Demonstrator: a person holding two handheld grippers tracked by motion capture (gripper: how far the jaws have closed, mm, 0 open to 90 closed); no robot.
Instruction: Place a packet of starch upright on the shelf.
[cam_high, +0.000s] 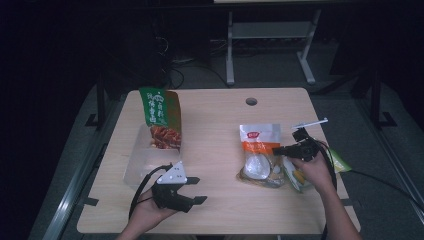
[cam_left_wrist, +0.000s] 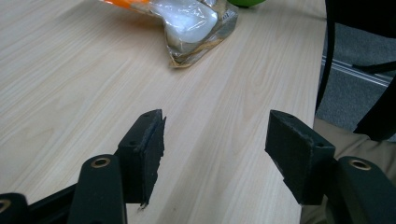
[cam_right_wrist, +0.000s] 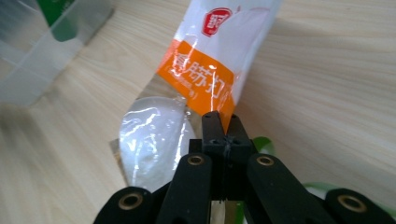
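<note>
Pouch (cam_high: 259, 152): lay right of table centre, long axis running 12 to 6.
Right gripper (cam_high: 281, 150): jaws pressed together on the pouch's right edge, reaching in from 3 o'clock.
Left gripper (cam_high: 196, 189): jaws spread, empty, at 8 o'clock, well apart.
Nearer hand: right.

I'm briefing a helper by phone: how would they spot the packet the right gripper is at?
On the wooden table, look right of centre, at the right gripper. The packet has a white top, orange band and clear bottom; the packet in the box is green.
</note>
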